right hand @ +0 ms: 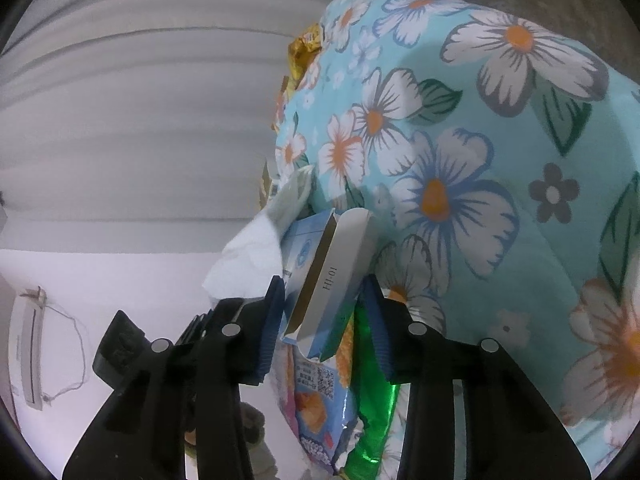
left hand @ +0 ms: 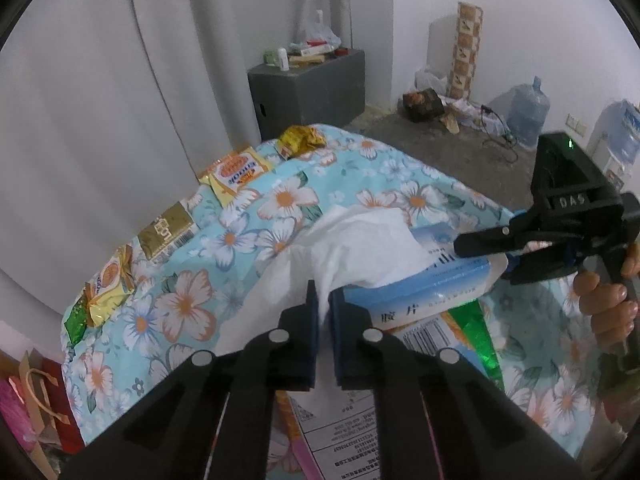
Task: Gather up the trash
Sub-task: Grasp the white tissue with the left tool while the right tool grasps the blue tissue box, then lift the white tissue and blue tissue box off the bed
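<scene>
Four wrappers point(left hand: 236, 174) still lie along the bench point(left hand: 360, 184) edge, uncollected. The left hand-held gripper point(left hand: 324, 304) is pressed together on white tissue point(left hand: 360, 248); the right hand-held gripper point(right hand: 324, 320) is pinching a small blue carton point(right hand: 320, 280), with snack bags point(right hand: 320, 396) heaped underneath.

The white tissue point(left hand: 352, 248) covers much of the blue box point(left hand: 432, 292). The snack packet point(right hand: 320, 408) runs off the picture's bottom edge, its small print unreadable.
</scene>
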### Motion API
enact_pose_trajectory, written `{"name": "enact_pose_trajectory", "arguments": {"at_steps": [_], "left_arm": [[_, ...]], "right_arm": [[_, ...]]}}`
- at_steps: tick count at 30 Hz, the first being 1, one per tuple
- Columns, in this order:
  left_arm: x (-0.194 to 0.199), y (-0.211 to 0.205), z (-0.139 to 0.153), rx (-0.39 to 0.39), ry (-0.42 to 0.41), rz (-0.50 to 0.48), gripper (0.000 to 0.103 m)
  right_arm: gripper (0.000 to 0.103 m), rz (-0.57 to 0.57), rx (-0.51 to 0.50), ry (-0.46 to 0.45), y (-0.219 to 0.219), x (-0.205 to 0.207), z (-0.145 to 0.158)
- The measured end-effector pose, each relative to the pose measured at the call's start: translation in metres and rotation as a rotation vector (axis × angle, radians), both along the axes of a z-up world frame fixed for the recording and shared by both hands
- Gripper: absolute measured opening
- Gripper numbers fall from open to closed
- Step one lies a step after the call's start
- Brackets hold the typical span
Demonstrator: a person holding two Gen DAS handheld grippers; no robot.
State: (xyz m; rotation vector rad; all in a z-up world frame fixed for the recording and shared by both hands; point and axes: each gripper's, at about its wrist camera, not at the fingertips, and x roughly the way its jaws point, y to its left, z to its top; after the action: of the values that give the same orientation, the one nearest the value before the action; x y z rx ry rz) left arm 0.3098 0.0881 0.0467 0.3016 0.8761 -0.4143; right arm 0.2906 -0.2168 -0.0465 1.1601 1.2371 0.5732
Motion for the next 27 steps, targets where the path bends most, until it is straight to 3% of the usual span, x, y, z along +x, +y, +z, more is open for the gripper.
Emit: {"name": "enact_pose_trajectory", "arguments": {"at_steps": [18,27], "left_arm": [[-0.01,0.014,0.046,-0.145,-0.128,0.064,0.004],[-0.017,0.018,0.069,-0.172,-0.193,0.087,0.004]], "right_arm": [[0.028,-0.077,0.129,-0.017,-0.053,-0.035,0.002],[0.026,-0.119,0.192,-0.031,-0.081,-0.053,-0.001]]}}
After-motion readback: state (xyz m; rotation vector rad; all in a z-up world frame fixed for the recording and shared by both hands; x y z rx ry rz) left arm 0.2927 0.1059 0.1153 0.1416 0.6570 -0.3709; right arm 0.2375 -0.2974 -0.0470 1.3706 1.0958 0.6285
